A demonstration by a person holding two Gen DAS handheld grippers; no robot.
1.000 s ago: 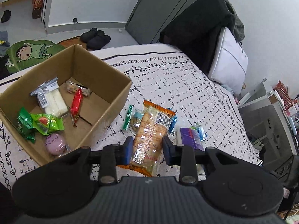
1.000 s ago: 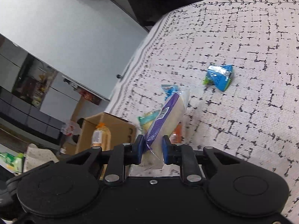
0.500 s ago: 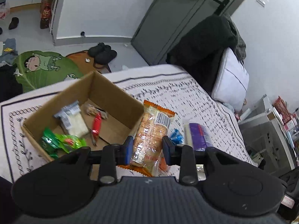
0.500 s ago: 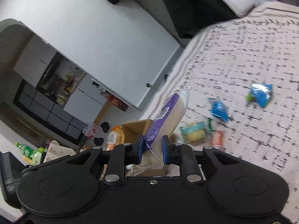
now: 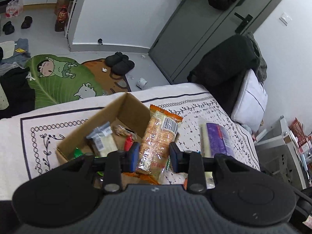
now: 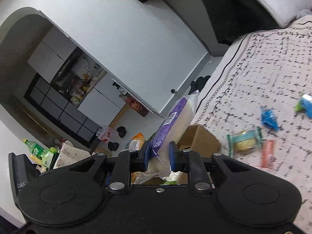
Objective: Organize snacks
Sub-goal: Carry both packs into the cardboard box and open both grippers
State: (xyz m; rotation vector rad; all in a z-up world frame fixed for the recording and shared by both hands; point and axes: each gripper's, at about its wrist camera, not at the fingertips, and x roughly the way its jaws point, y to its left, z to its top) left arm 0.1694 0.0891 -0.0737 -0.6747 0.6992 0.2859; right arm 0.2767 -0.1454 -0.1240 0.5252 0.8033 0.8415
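Your left claw hides the lower end of the orange cracker pack it grips; the pack points toward 12 o'clock above the cardboard box. Your right claw grips a purple-and-white wafer pack, tilted toward 1 o'clock, perhaps over the box.

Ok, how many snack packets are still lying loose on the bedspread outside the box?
4, all in the right wrist view: a blue packet, a blue-green one at the right edge, a green-edged cookie pack, and an orange bar. Others may be hidden.
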